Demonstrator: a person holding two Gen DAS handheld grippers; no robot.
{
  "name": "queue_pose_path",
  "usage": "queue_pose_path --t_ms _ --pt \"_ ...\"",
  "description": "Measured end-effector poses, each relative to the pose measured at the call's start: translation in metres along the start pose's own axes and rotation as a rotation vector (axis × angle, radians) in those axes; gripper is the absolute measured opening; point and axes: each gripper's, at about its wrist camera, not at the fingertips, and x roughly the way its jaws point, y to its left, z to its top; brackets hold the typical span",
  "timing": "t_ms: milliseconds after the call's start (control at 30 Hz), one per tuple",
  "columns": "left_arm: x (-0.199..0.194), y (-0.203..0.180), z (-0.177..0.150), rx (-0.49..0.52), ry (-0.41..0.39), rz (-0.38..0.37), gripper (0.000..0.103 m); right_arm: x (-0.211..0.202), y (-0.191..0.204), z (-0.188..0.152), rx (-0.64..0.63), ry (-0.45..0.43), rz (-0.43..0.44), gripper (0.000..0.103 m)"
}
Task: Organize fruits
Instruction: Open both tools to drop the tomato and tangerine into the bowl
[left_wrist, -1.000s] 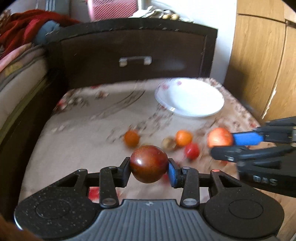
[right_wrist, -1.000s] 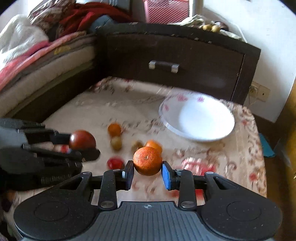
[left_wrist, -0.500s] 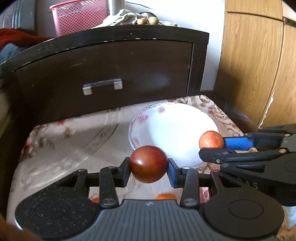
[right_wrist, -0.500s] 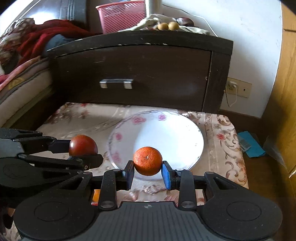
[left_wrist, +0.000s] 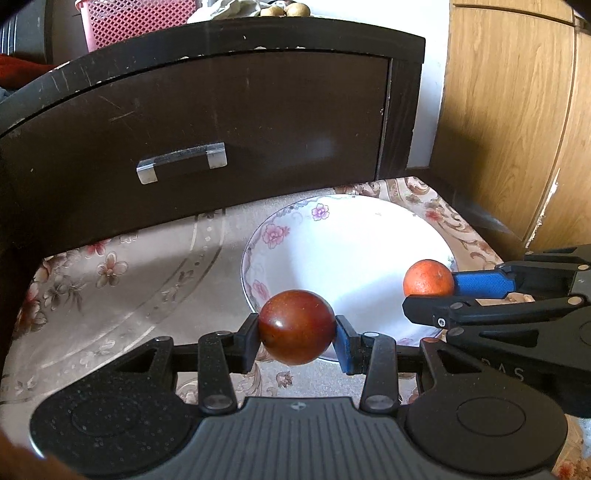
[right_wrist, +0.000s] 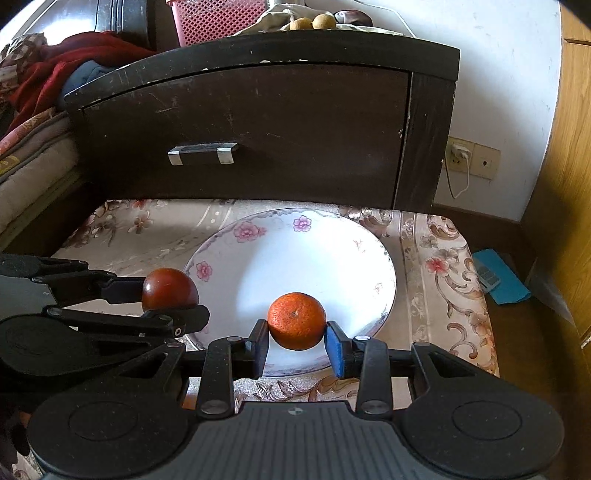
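Clamping a smooth, glossy dark-red round fruit (left_wrist: 296, 326) between its pads, the left gripper (left_wrist: 297, 338) hangs over the near-left rim of a wide white ceramic plate (right_wrist: 295, 254) edged with pink flowers. Beside it, the right gripper (right_wrist: 297, 341) is closed on a dimpled, round orange tangerine (right_wrist: 296, 320) above the plate's near side. Under both lies a desk covered in beige floral cloth (right_wrist: 436, 266). Ahead stands a scuffed dark wooden cabinet (right_wrist: 280, 125) with a metal handle (right_wrist: 203, 152); to the right, a blue packet (right_wrist: 500, 275) on the floor.
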Motion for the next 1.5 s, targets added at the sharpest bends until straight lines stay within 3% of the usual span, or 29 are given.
queue_pose_path --t_ms 733,1500 --pt "-0.012 0.004 0.006 -0.014 -0.033 0.006 0.053 -0.007 -0.001 0.002 0.013 -0.031 -0.006 0.034" --pt "-0.073 0.026 -0.016 -0.054 -0.046 0.022 0.054 -0.039 0.021 -0.015 0.005 -0.03 0.04 0.036"
